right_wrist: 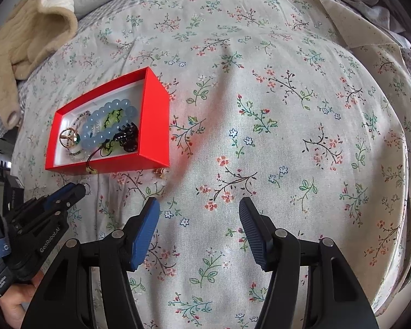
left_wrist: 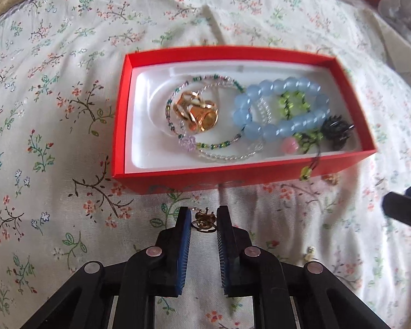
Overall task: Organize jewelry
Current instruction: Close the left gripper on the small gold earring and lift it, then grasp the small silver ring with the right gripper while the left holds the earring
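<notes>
A red box (left_wrist: 233, 176) with a white liner lies on the flowered cloth (left_wrist: 54, 109), just beyond my left gripper (left_wrist: 204, 219). The box holds a blue bead bracelet (left_wrist: 282, 107), a large gold piece (left_wrist: 197, 113), thin beaded bracelets (left_wrist: 222, 145) and a black hair claw (left_wrist: 337, 131). A cord with a green bead (left_wrist: 305, 171) hangs over its front wall. The left gripper is shut on a small gold ring (left_wrist: 204, 221) close over the cloth. My right gripper (right_wrist: 200, 205) stands open over bare cloth, with nothing between its fingers, to the right of the red box (right_wrist: 156, 115).
A small gold item (right_wrist: 160, 172) lies on the cloth by the box's near right corner. Another tiny piece (left_wrist: 311, 252) lies nearer the camera. A beige quilted blanket (right_wrist: 27, 27) is bunched at the far left. The cloth's folded edge (right_wrist: 370, 44) runs along the right.
</notes>
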`<state>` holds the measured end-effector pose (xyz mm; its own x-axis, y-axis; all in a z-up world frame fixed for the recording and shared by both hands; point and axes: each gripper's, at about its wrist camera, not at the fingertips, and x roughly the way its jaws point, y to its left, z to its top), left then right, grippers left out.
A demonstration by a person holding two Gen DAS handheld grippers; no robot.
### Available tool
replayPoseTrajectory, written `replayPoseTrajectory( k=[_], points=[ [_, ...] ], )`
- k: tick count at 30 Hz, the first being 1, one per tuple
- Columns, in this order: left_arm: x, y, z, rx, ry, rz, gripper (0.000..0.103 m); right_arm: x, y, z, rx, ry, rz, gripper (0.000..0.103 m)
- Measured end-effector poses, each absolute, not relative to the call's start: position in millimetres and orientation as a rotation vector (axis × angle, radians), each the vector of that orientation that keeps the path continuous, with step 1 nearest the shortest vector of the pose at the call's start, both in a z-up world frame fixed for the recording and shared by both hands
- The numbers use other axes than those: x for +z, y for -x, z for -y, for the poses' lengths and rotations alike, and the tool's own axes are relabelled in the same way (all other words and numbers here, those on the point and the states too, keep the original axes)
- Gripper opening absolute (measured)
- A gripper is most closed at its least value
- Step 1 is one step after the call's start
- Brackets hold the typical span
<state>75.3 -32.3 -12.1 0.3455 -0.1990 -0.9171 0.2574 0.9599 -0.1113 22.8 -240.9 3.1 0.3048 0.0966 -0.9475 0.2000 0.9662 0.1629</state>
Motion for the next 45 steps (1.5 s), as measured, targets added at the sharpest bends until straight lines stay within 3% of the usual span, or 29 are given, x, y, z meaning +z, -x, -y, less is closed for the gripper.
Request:
replayPoseTrajectory(
  k=[18, 20, 22, 38, 45],
  points=[
    [-1.5, -61.5, -23.4, -0.204, -0.038, -1.170, 0.014, -16.9, -43.8, 150.5, 0.128, -0.259, -1.298, 0.063],
    [-3.3, -60.7, -30.7, -0.196, -0.030, -1.178, 0.014, -20.6, -48.3, 134.7, 0.151, -0.249, -1.292, 0.059],
    [-4.1, -60.0, -36.9, -0.194, -0.023, -1.181, 0.014, -25.3, -52.6, 121.8, 0.162, -0.240, -1.295, 0.048],
    [-6.6, -53.5, -58.9, -0.198, 0.000, -1.194, 0.014, -49.1, -79.2, 79.2, 0.117, -0.167, -1.266, 0.020],
    [-6.5, -52.1, -55.1, -0.202, -0.013, -1.191, 0.014, -45.6, -76.4, 77.4, 0.124, -0.141, -1.263, 0.018]
  ],
)
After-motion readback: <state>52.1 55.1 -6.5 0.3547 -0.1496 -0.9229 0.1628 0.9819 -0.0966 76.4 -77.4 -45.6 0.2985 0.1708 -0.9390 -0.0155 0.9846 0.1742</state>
